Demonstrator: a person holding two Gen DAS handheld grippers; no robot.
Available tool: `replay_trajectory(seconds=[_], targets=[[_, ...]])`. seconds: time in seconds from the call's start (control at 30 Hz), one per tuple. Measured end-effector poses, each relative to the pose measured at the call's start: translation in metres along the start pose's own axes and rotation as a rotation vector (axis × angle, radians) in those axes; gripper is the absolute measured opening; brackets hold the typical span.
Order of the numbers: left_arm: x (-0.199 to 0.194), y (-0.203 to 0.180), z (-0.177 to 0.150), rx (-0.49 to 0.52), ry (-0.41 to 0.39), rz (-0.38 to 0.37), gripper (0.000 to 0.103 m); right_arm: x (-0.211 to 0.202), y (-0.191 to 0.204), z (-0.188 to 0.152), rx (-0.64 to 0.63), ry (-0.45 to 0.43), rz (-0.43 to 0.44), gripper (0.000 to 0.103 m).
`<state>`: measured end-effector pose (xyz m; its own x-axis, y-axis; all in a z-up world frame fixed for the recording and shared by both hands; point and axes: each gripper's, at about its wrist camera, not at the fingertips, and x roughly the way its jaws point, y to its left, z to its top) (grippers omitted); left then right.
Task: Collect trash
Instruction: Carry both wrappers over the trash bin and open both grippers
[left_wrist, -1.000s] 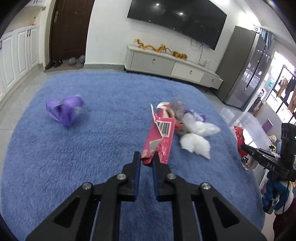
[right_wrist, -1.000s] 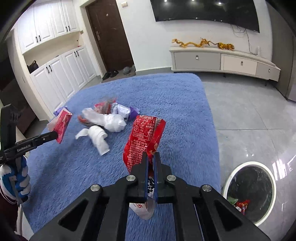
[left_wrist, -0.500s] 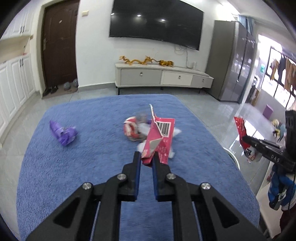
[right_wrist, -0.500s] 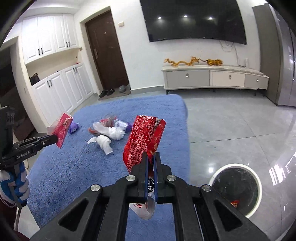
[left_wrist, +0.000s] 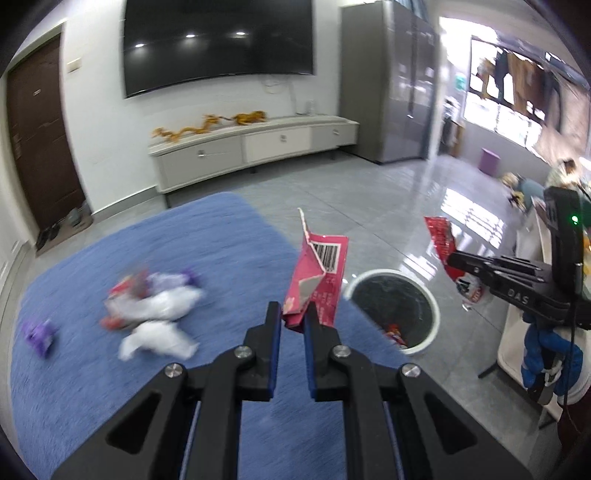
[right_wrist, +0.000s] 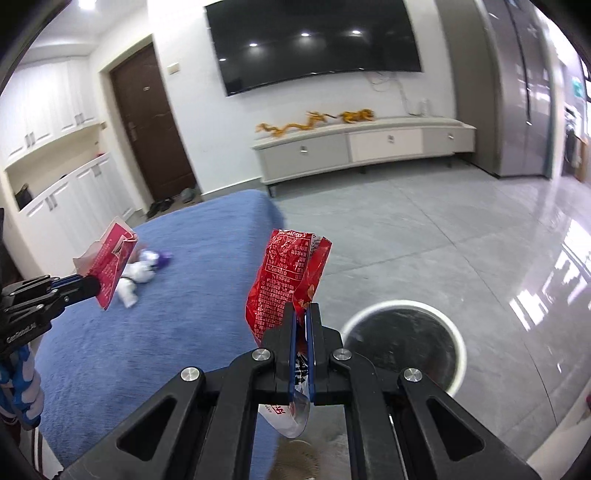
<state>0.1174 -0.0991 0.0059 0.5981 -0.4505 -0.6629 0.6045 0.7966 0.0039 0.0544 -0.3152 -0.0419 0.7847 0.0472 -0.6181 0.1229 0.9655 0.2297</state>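
My left gripper (left_wrist: 293, 312) is shut on a pink wrapper (left_wrist: 319, 275) with a barcode, held in the air above the blue rug's edge. My right gripper (right_wrist: 303, 314) is shut on a red snack bag (right_wrist: 286, 282), held up left of the white-rimmed trash bin (right_wrist: 458, 341). The bin (left_wrist: 430, 302) stands on the grey floor just right of the rug, with some trash inside. The right gripper with its red bag (left_wrist: 439, 236) shows at the right of the left wrist view. The left gripper's pink wrapper (right_wrist: 110, 258) shows at the left of the right wrist view.
A pile of white and red trash (left_wrist: 155, 314) and a purple wrapper (left_wrist: 38, 334) lie on the blue rug (left_wrist: 110, 387). A low TV cabinet (left_wrist: 255, 147) stands at the far wall. A tall grey cabinet (left_wrist: 388, 85) is at the right. Glossy tiled floor surrounds the bin.
Both grippers have swung right and away from the trash pile, each still holding its wrapper. The trash bin has come into the left wrist view and grown closer in the right.
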Motion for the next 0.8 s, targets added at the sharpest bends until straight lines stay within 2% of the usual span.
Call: replay_trajectory(seconds=[0.37,0.57,0.8], targets=[[0.094,-0.083,0.031,0.142,0.124,-0.116,0.011,0.041,-0.081,-0.010,0.128,0.064,-0.087,0.005],[0.145,-0.115,0.043,0.188,0.192,-0.165,0.012,0.082,-0.122,-0.018,0.197,0.130,-0.111,0.005],[0.186,-0.137,0.051,0.208,0.252,-0.198,0.015,0.115,-0.146,-0.029,0.232,0.189,-0.138,0.006]])
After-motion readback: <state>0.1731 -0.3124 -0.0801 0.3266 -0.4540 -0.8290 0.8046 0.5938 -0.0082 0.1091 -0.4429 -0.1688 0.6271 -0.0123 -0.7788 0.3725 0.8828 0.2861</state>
